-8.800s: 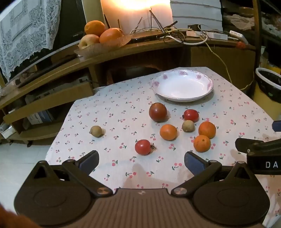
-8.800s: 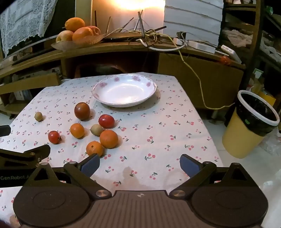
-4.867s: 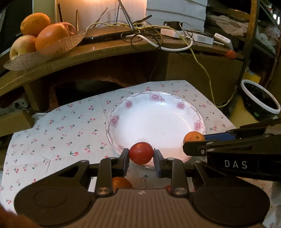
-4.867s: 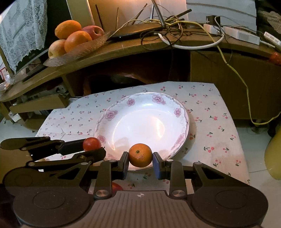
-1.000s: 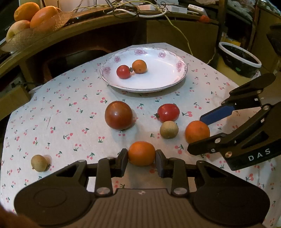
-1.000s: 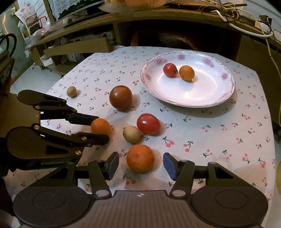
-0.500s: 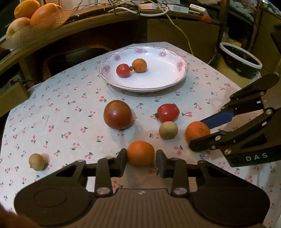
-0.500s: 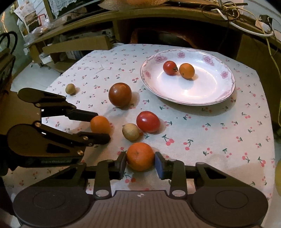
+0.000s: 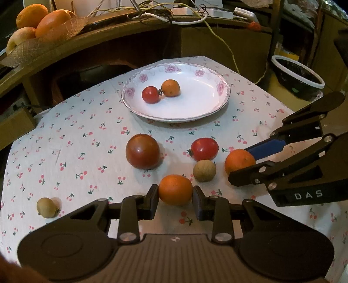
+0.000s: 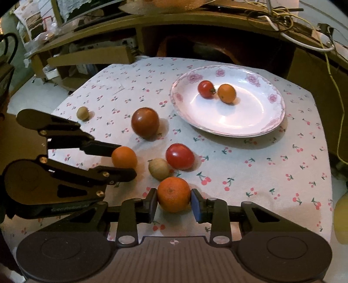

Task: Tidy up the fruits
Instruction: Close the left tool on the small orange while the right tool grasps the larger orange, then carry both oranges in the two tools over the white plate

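Note:
My left gripper is shut on an orange low over the cloth; it shows in the right wrist view. My right gripper is shut on a second orange, which shows in the left wrist view. A white flowered plate at the far side holds a small red tomato and a small orange. A dark tomato, a red tomato and a tan fruit lie between the plate and the grippers.
Another tan fruit lies alone at the left on the cherry-print tablecloth. A wooden shelf behind carries a dish of oranges and an apple and tangled cables. A lined bin stands at the right.
Over the last second my right gripper has closed on the second orange. My left gripper has stayed shut on its orange, and both have lifted slightly toward the plate.

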`<state>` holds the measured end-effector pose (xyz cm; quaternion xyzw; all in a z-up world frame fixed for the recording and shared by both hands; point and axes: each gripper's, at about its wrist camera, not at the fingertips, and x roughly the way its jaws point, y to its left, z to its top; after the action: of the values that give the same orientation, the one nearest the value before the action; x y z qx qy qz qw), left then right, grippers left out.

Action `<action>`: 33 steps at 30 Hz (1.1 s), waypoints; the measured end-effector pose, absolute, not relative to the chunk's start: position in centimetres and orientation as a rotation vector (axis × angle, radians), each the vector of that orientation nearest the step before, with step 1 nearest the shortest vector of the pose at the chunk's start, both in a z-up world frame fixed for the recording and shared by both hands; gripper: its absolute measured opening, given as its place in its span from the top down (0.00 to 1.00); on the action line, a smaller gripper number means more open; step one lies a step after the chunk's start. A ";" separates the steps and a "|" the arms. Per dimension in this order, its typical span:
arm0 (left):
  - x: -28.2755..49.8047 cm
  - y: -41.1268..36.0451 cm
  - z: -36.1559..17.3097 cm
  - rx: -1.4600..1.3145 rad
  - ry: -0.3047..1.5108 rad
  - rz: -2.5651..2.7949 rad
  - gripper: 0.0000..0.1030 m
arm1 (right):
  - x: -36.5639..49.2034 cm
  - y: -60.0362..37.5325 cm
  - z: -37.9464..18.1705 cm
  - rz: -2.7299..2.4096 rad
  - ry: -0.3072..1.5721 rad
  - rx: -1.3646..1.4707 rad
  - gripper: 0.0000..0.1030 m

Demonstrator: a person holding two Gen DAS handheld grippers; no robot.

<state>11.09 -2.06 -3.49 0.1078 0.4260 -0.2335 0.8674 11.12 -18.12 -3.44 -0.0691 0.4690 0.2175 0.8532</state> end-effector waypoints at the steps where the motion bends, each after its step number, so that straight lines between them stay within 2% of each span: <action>1: 11.1 -2.2 -3.4 0.227 0.890 -0.489 0.63 | 11.2 -18.2 -3.4 0.453 0.985 -0.141 0.68; 33: 13.1 -3.5 -0.4 0.188 0.804 -0.468 0.63 | 12.8 -19.1 -1.1 0.381 0.888 -0.089 0.68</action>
<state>13.13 -3.49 -0.42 0.0905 0.3870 -0.2253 0.8895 12.80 -19.13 -1.12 -0.0429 0.4266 0.1830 0.8847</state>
